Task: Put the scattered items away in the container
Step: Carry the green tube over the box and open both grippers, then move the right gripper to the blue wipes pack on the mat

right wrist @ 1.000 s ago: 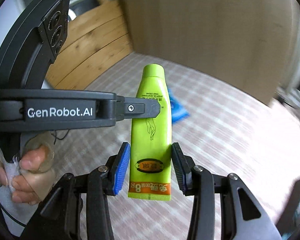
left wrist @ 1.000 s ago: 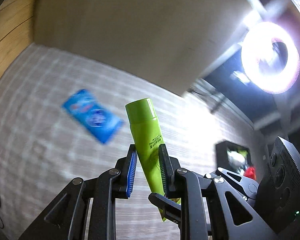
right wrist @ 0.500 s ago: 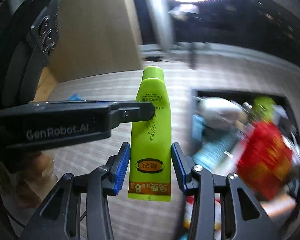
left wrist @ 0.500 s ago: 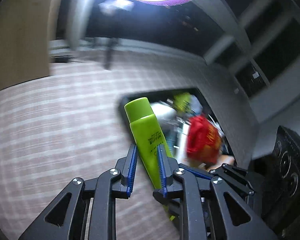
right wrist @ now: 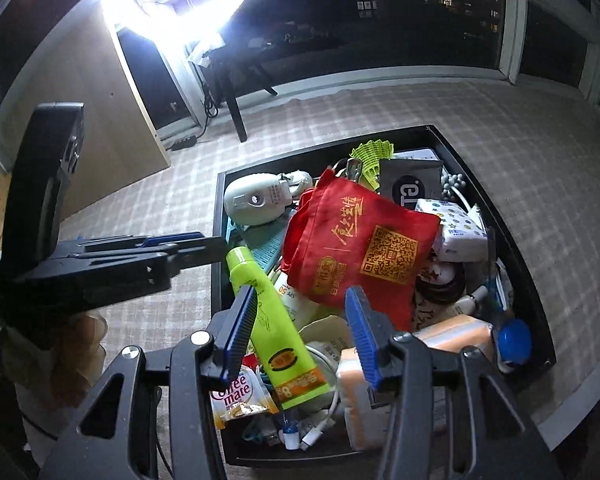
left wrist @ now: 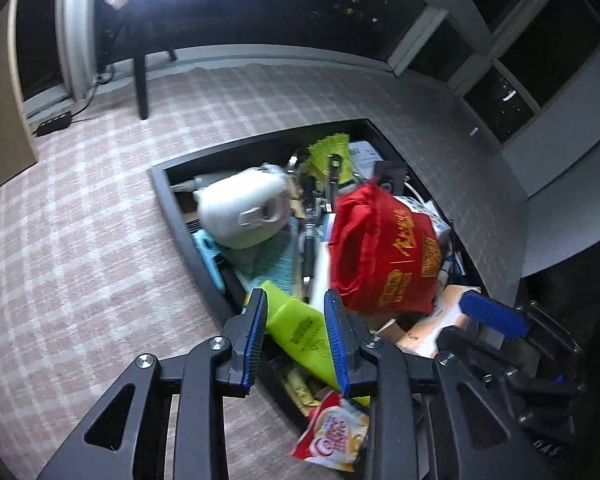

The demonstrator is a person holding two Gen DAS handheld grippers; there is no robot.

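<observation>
Lime-green tube [right wrist: 274, 332], orange-banded crimp, slanted over full black bin [right wrist: 516, 248], loose between both opening hand-held grippers [right wrist: 300, 330] [left wrist: 296, 334]

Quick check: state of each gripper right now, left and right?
Left gripper: jaws opening, green tube between them, no longer clamped.
Right gripper: jaws opening, pads off the same tube, which lies tilted over the black bin.

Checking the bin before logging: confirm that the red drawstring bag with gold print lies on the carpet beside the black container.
Wrong place. The right wrist view shows the red drawstring bag with gold print lying inside the black container, on the other items, not on the carpet.
</observation>
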